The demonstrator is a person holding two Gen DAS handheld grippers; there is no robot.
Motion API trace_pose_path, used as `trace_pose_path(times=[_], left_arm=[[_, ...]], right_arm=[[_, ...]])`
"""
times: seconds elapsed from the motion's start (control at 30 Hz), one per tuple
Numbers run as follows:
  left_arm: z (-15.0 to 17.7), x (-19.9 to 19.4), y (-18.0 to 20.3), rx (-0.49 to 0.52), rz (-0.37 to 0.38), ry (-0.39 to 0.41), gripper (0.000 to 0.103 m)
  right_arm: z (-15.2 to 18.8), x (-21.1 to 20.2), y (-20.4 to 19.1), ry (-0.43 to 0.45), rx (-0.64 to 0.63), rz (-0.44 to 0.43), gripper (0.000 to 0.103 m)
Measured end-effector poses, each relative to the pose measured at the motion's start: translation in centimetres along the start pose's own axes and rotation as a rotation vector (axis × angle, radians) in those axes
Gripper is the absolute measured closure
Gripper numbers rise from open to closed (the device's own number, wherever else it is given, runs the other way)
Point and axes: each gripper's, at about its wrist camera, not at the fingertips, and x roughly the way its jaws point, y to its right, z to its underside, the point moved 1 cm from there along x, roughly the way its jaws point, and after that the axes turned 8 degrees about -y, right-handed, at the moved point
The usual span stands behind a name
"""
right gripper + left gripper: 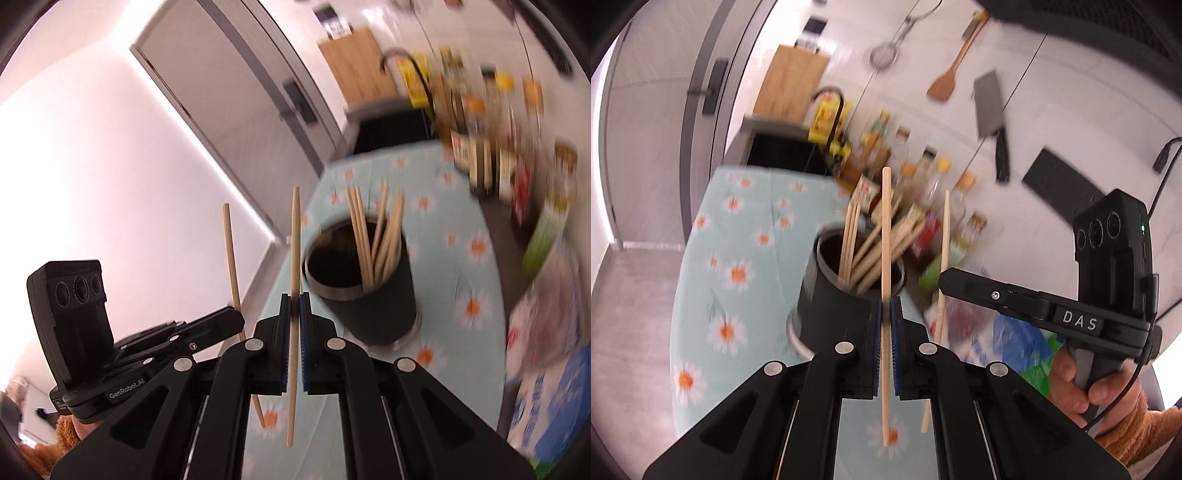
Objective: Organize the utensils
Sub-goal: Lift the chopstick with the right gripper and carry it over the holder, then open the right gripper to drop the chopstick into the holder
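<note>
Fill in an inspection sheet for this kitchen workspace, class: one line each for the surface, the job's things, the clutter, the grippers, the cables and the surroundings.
Surface: daisy-print tablecloth over the counter.
Job's things: black holder upright with several chopsticks inside; one loose chopstick in the left gripper, another chopstick in the right.
Clutter: sauce bottles and blurred packets beside the holder.
Grippers: left gripper and right gripper each shut on a chopstick held upright, near the holder.
Cables: black cable running from the right handle.
Surroundings: sink, wall-hung strainer, wooden spatula, cleaver, door.
</note>
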Motion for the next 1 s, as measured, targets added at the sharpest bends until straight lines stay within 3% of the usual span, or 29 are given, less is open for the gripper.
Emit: trace_pose_path(times=[0.23, 0.37, 0.57, 0.8, 1.0], left_arm=[[-3.0, -0.2, 1.0, 0.084, -0.002, 0.147, 0.099], [-4.2, -0.1, 1.2, 0.124, 0.002, 0.235, 0.099], [-5.7, -0.3, 0.5, 0.124, 0.014, 0.351, 0.099], [-7.2, 0.9, -0.7, 0.087, 0.040, 0.375, 0.099], [-7.4, 2.4, -1.9, 0.075, 0.027, 0.349, 0.098]], right_arm=[[-3.3, -1.5, 0.5, 0.148, -0.030, 0.021, 0.097], [-4.7, -2.6, 1.0, 0.228, -0.036, -0.009, 0.097], [-6.8, -3.1, 1.1, 0.300, -0.064, 0.005, 0.097], [-7.8, -1.9, 2.0, 0.342, -0.055, 0.016, 0.097], [-8.0, 0.1, 3.1, 0.313, -0.061, 0.029, 0.097]])
